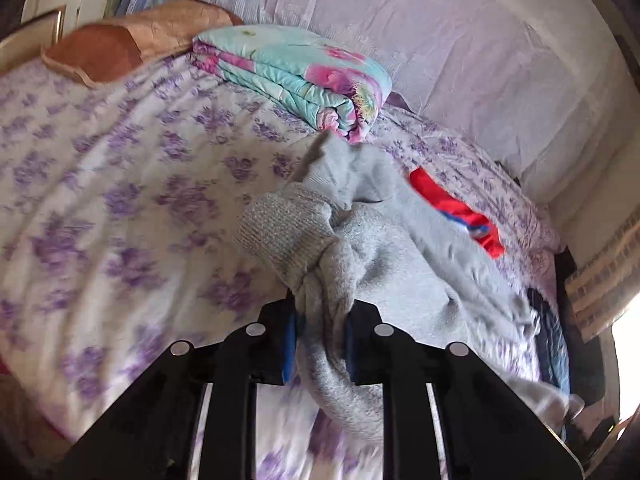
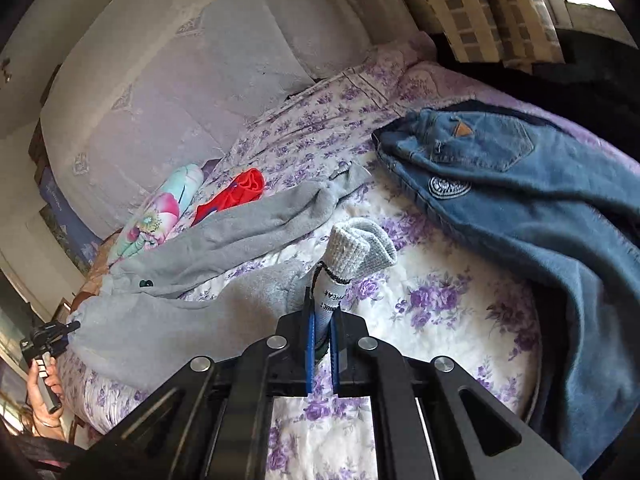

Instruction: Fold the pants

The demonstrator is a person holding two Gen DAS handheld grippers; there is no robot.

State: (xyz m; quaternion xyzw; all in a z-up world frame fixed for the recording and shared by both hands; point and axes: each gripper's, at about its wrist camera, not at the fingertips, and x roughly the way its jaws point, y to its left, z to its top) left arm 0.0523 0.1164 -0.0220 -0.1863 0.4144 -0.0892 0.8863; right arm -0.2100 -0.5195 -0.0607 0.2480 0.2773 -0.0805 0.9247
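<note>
Grey sweatpants (image 2: 208, 240) lie stretched across the flowered bed. My left gripper (image 1: 320, 320) is shut on a bunched part of the grey pants (image 1: 384, 240) next to a ribbed band (image 1: 280, 232), held just above the sheet. My right gripper (image 2: 322, 320) is shut on the other end of the pants, with a ribbed cuff (image 2: 360, 248), a black drawstring and a white label sticking up between the blue pads. The left gripper also shows in the right wrist view (image 2: 48, 338) at the far left, held by a hand.
Blue jeans (image 2: 520, 208) lie on the right of the bed. A red garment (image 2: 236, 196) and a folded turquoise floral quilt (image 1: 296, 76) lie near the wall. A brown pillow (image 1: 120, 44) lies at the far left. The bedsheet (image 1: 100, 184) is white with purple flowers.
</note>
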